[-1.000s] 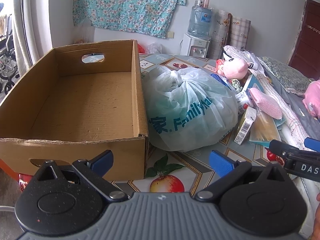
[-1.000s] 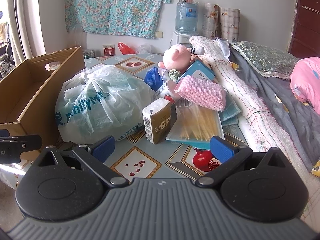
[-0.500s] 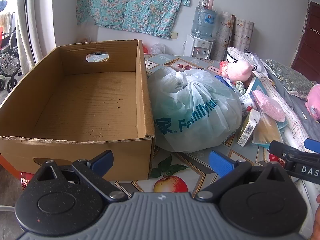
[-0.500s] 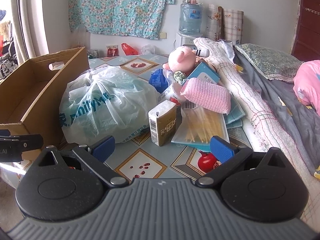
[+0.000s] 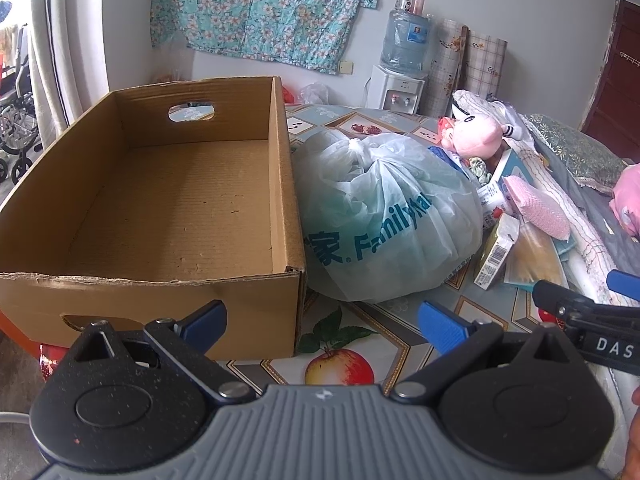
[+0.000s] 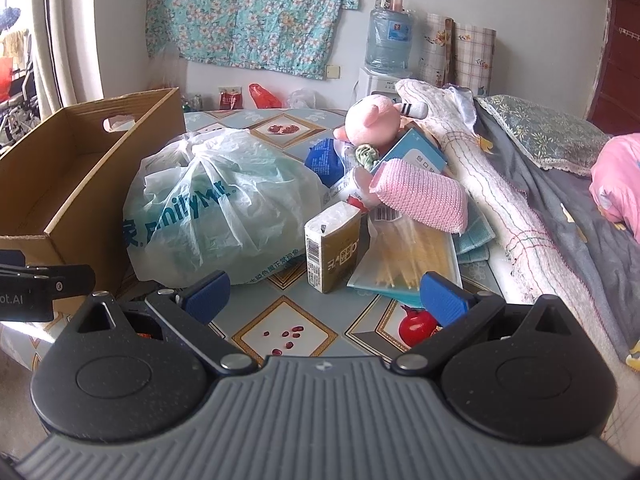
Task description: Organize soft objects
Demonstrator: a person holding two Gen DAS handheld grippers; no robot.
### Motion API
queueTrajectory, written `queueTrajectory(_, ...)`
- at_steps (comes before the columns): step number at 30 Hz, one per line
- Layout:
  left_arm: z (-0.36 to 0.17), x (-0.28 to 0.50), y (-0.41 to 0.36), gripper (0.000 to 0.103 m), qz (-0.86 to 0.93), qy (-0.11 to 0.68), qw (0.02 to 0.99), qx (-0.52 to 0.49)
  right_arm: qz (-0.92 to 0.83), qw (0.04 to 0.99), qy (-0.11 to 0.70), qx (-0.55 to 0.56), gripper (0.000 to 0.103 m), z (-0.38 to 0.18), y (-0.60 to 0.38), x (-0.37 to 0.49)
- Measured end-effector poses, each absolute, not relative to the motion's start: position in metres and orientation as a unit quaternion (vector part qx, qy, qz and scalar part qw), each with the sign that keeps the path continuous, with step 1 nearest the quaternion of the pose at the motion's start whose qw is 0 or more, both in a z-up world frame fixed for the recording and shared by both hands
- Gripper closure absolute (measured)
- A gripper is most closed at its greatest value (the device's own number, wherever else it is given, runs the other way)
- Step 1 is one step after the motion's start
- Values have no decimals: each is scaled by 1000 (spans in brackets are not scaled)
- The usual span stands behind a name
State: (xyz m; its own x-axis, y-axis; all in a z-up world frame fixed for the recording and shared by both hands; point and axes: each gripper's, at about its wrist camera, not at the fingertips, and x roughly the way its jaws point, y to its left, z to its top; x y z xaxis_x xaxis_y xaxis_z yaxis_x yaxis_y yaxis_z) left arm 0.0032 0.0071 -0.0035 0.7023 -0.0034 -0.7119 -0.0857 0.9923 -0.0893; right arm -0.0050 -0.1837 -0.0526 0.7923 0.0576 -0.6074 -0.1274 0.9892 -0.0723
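Blue-padded and spread wide with nothing between its fingers, the left gripper (image 5: 322,318) is held level and low over the near edge of the counter (image 5: 360,332), aimed forward. Just ahead to its left sits the cardboard box (image 5: 168,208), open-topped, its near wall close to the left finger. Ahead and slightly right, touching the box's side, bulges the tied plastic bag (image 5: 384,216). The right gripper (image 6: 324,292) is likewise released and empty, level, pointing at a small carton (image 6: 332,248) standing just ahead. Beyond that, a pink mesh pouch (image 6: 420,196) rests tilted on a clear packet (image 6: 408,256). Farthest out, the pink plush toy (image 6: 372,120) tops the heap, beside the bed (image 6: 560,208) off to the right.
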Motion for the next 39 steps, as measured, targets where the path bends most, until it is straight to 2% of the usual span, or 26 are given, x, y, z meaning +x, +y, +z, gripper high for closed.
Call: queueTrajectory(39, -1, 15, 1, 0, 23, 400, 915, -50, 41, 945, 320, -45, 1, -56, -195, 4)
